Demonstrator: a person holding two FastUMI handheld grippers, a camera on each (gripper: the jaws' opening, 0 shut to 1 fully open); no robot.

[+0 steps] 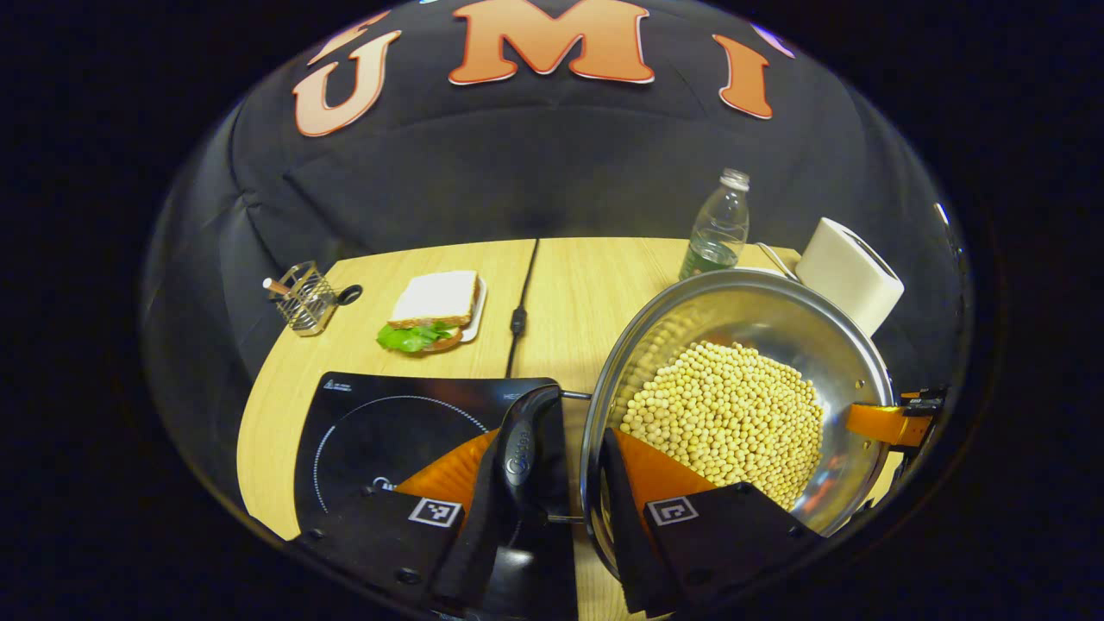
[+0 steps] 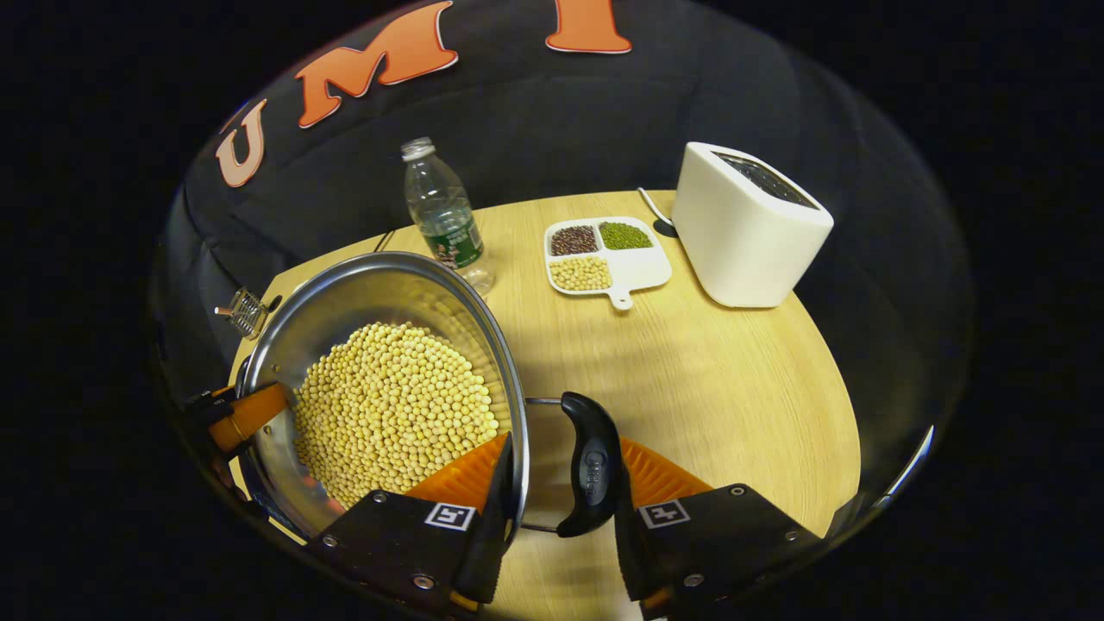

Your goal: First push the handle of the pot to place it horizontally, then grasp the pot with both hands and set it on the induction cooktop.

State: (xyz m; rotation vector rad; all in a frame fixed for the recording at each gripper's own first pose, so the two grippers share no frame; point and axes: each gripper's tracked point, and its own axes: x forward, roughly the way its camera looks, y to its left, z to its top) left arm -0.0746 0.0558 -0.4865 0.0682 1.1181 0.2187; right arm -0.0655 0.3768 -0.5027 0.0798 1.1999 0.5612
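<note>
Each hand-held gripper, left [image 1: 565, 483] and right [image 2: 561, 483], seems clamped over a pot [image 1: 742, 397] handle and rim; tilting may spill the soybeans [image 1: 729, 418].

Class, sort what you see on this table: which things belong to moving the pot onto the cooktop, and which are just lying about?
Job: pot, its handles, induction cooktop, both hand-held grippers.
Lying about: sandwich, bottle, toaster, bean tray, wire rack.
</note>
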